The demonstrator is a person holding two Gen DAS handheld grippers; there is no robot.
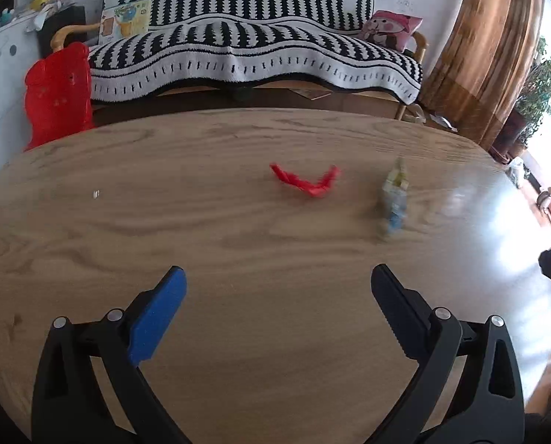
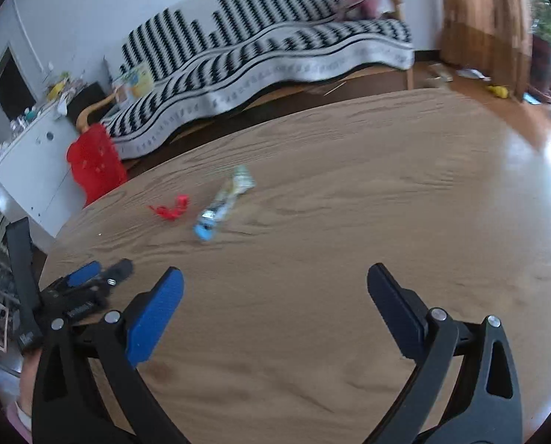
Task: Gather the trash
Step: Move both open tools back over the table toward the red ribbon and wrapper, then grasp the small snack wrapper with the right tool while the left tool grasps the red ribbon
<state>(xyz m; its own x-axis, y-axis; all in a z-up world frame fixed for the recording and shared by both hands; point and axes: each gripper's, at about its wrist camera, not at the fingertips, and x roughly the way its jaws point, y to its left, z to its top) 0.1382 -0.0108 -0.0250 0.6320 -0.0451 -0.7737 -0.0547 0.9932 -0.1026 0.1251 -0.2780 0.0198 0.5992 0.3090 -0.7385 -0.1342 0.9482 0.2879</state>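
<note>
Left hand-held gripper (image 1: 277, 288): jaws spread wide, nothing between them, hanging over bare wood at the bottom of the left wrist view; also seen at lower left of the right wrist view.
Right hand-held gripper (image 2: 275, 288): jaws spread wide and empty, over bare wood at the bottom of its own view.
Red scrap (image 1: 306, 181): twisted, V-shaped, flat on the counter (image 1: 238, 244), centre of the left wrist view, well ahead of the fingertips.
Snack wrapper (image 1: 393, 199): crumpled, pale with a blue end, just right of the red scrap, apart from it; upper-middle left in the right wrist view.
White speck (image 1: 96, 194): tiny, left middle of the left wrist view; too small to identify.
Risk, thin trash: both pieces lie low; pads closing too high likely to pinch air, too low to scrape the wood.
Risk, light trash: a nudge from one finger could slide the wrapper or scrap away rather than trap it.
Risk, crowding: both targets close together; two hand-held grippers converging could bump each other.
Risk, blur and glare: bright sheen on the right of the counter and motion smear make the wrapper's edge hard to judge.
Surroundings: striped sofa (image 1: 253, 48) beyond the far edge, red plastic stool (image 1: 59, 92) at upper left; no bin visible, so drop point unknown.
</note>
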